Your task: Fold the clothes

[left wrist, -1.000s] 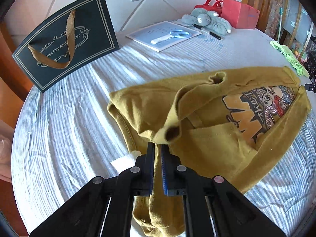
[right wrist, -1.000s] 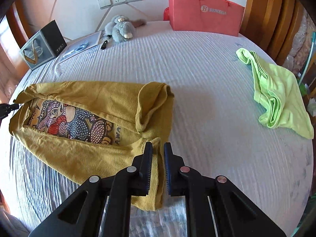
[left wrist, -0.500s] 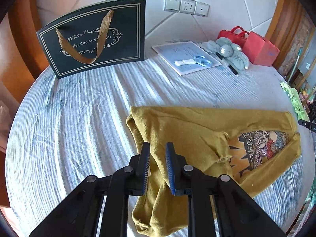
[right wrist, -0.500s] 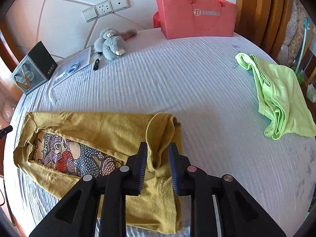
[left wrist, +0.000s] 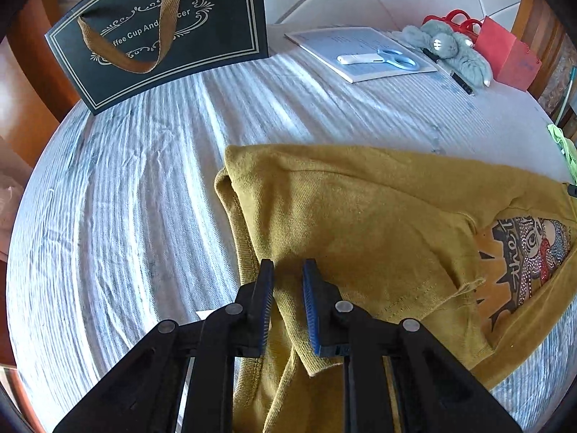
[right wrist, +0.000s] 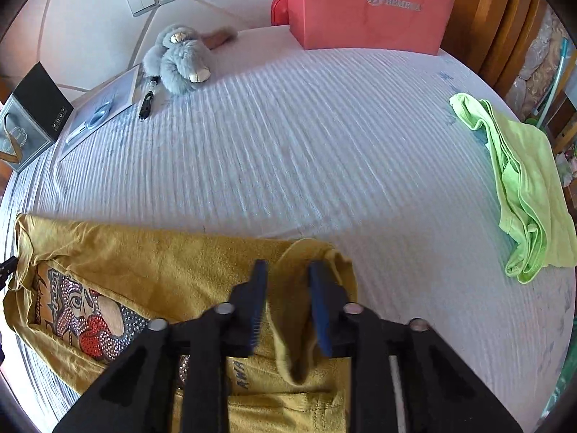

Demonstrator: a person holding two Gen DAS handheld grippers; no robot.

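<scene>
Left wrist view: the left gripper (left wrist: 287,281) is hovering parted over the mustard shirt (left wrist: 360,223), gripping nothing, while bare bedsheet (left wrist: 126,198) is stretching left toward the black gift bag (left wrist: 158,25).

Right wrist view: the right gripper (right wrist: 287,281) is gaping around the shirt's rolled edge (right wrist: 306,270), nothing pinched; open sheet is running right to the green garment (right wrist: 523,187).

1. Shirt (right wrist: 151,263) lies on the bed (right wrist: 306,151), near edge.
2. Second garment (right wrist: 523,195) lies well apart, rightward.
3. Plush toy (right wrist: 178,59), booklet (left wrist: 360,52) and two gift bags (right wrist: 368,11) line the headboard side.
</scene>
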